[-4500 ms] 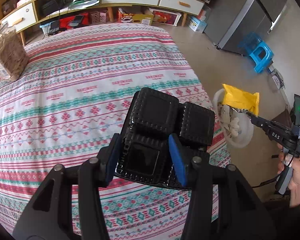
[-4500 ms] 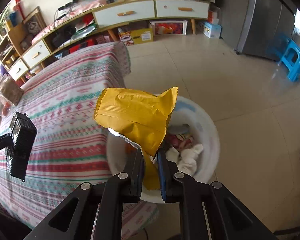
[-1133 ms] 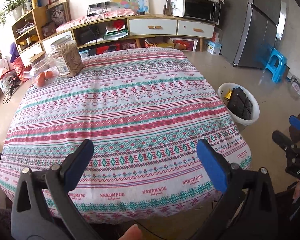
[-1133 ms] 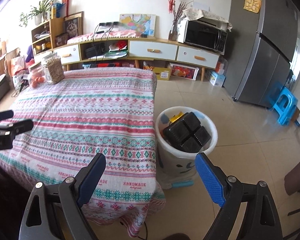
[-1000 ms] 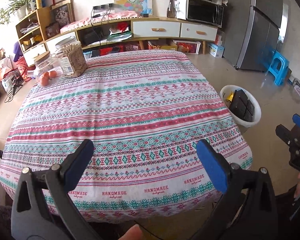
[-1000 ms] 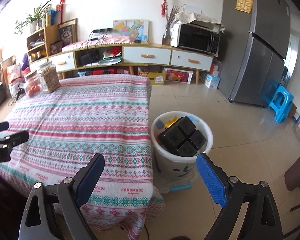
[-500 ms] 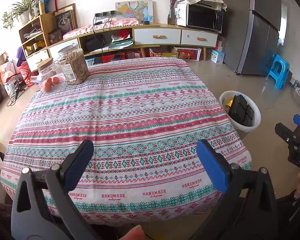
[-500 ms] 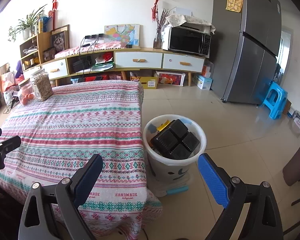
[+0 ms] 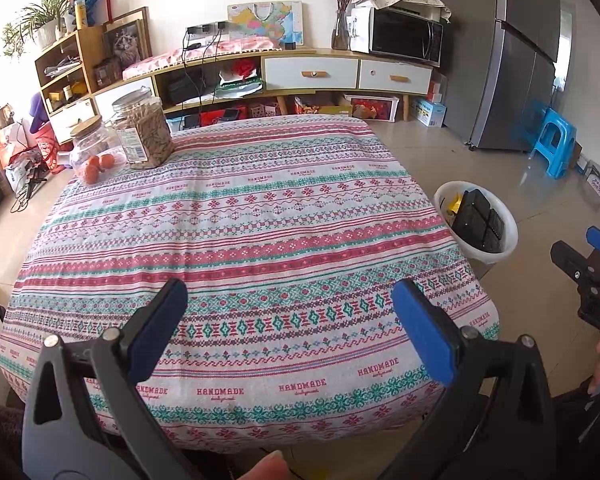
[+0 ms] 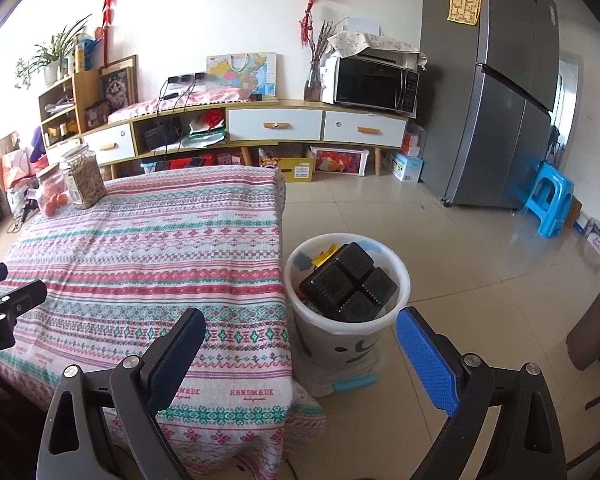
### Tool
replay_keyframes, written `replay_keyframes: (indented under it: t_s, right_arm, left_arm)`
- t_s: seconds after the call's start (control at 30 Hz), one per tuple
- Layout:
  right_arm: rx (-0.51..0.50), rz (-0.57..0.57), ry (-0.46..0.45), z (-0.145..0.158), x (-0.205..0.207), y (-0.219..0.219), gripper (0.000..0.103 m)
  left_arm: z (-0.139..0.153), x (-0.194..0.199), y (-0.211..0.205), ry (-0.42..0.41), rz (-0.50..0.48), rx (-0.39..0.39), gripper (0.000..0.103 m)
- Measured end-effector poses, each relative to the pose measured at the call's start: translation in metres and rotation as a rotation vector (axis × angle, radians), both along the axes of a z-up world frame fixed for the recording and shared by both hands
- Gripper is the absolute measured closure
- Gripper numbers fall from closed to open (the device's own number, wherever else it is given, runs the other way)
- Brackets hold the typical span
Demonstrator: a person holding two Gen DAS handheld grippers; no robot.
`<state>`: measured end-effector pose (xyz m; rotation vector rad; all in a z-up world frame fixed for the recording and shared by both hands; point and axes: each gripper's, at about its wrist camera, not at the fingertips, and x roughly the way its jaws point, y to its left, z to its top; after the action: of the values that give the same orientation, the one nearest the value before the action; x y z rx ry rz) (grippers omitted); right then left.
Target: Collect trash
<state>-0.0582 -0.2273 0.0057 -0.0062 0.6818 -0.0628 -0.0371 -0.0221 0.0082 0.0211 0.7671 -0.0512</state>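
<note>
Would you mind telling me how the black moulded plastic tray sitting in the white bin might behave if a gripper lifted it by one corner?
The black moulded plastic tray looks thin-walled, so probably light and somewhat flexible. Its glossy ridged cups may feel slippery. It rests tilted above the white bin's rim, so it might shift or slide when nudged.

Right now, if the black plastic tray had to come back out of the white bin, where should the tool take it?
Probably by the raised corner of the black tray, coming from above. It lies tilted on the other trash, its far corner standing near the white bin rim, so that thin edge is free to pinch.
</note>
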Motion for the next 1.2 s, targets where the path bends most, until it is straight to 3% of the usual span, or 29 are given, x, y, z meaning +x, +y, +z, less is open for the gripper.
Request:
replay_keyframes:
  t_s: [1.2]
  right_arm:
    - [0.005,-0.006,-0.006,0.0018,0.0000,-0.0022,0.005]
  left_arm:
    - [-0.0004,-0.0006,-0.0028,0.007,-0.013,-0.004,0.001]
